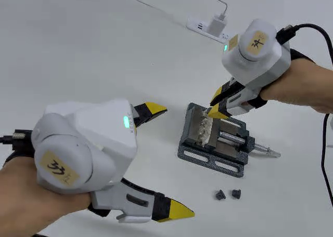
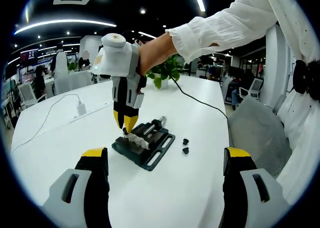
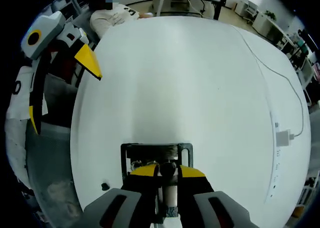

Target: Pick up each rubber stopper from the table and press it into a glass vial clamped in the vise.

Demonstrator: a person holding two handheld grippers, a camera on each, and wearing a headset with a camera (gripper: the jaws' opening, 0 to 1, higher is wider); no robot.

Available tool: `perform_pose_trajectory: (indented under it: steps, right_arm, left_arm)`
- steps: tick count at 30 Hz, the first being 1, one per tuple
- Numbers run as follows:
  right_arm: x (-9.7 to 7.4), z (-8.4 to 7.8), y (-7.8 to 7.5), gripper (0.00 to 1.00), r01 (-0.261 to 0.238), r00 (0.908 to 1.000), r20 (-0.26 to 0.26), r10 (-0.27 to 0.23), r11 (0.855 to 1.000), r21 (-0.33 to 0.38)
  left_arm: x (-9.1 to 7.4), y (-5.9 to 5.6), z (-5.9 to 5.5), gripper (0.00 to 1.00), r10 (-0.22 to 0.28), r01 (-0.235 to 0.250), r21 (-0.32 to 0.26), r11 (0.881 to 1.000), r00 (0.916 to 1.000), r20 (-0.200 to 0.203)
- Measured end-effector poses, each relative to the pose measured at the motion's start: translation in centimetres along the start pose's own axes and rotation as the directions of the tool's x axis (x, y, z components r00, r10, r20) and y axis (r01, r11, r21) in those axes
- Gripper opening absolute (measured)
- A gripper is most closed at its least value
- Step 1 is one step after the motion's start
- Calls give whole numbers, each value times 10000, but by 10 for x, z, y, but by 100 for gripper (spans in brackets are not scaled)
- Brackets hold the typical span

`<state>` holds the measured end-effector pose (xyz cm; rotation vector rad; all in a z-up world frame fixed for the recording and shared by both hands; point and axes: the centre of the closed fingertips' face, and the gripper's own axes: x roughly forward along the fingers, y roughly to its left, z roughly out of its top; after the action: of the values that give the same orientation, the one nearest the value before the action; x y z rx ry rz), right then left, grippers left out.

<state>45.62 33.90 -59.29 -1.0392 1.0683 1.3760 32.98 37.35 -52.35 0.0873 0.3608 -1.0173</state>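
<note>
A dark grey vise [image 1: 231,161] sits on the white table and clamps a row of glass vials [image 1: 204,128]. My right gripper [image 1: 215,108] hangs tips-down over the far end of that row. In the right gripper view it [image 3: 168,171] is shut on a dark rubber stopper [image 3: 167,167] directly above the vise [image 3: 129,153]. Two more black stoppers [image 1: 220,195] [image 1: 236,194] lie on the table just in front of the vise. My left gripper [image 1: 167,160] is held wide open to the left of the vise, holding nothing. The left gripper view has the vise [image 2: 159,153], the right gripper [image 2: 125,122] above it and the loose stoppers [image 2: 185,146].
A white power strip with a charger [image 1: 210,27] and its cable lie at the far side of the table. A black cable [image 1: 327,143] hangs along the right edge. Bare white tabletop surrounds the vise on the left and front.
</note>
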Motion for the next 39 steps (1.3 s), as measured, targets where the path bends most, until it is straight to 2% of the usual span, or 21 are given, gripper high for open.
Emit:
perform_pose_trajectory:
  steps: [4, 10, 13, 16, 23, 39]
  right_arm:
    - [-7, 3, 4, 11, 96, 9997, 244, -96, 10000, -12]
    - [-14, 3, -2, 4, 463, 9967, 663, -464, 9989, 38]
    - [-16, 0, -2, 0, 562, 9955, 752, -570, 9983, 127]
    - [-15, -1, -3, 0, 533, 9952, 816, -544, 9985, 159]
    - [-12, 1, 0, 0, 473, 9946, 920, -483, 9988, 135]
    - [-5, 0, 4, 0, 425, 9961, 771, -429, 9991, 77]
  left_arm:
    - [-1, 0, 0, 95, 3, -3, 0, 10000, 10000, -6]
    - [-1, 0, -2, 95, 3, -3, 16, 10000, 10000, -66]
    - [0, -1, -3, 96, -30, 30, 26, 10000, 9999, -109]
    - [1, -2, -5, 96, -83, 84, 62, 9999, 9998, -154]
    - [3, -4, -12, 98, -201, 216, 308, 9993, 9986, -498]
    - [3, -3, -12, 97, -195, 208, 260, 9994, 9987, -476]
